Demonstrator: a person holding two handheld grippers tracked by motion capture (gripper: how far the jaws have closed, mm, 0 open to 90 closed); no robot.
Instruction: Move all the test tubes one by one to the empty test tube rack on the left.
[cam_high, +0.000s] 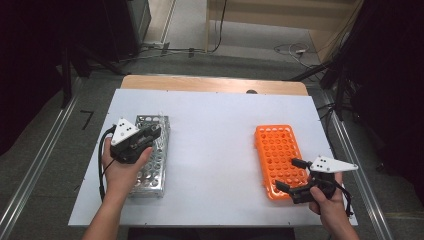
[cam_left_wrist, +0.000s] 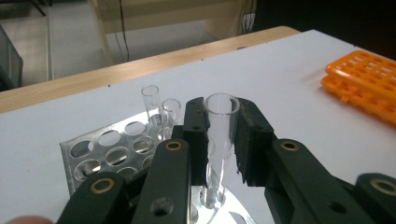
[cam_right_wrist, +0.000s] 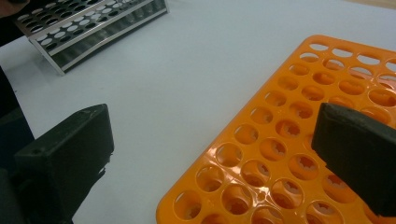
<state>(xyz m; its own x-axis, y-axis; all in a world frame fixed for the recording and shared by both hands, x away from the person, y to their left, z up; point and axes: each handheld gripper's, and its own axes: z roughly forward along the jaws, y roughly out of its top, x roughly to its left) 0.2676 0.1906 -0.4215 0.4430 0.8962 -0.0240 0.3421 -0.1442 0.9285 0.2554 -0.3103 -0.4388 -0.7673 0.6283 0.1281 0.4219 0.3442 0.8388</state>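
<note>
Your left gripper (cam_left_wrist: 219, 140) clamping glass tube (cam_left_wrist: 219, 126), tube standing upright in metal rack (cam_high: 152, 165); orange rack (cam_high: 277, 155) lying far right, beside your spread, empty right gripper (cam_high: 291, 175).

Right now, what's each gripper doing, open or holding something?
Left gripper: closed on a glass test tube over the metal rack.
Right gripper: open, empty, at the orange rack.

Test tubes (cam_left_wrist: 219, 135): three, maybe more hidden. Racks (cam_high: 150, 165): two.
</note>
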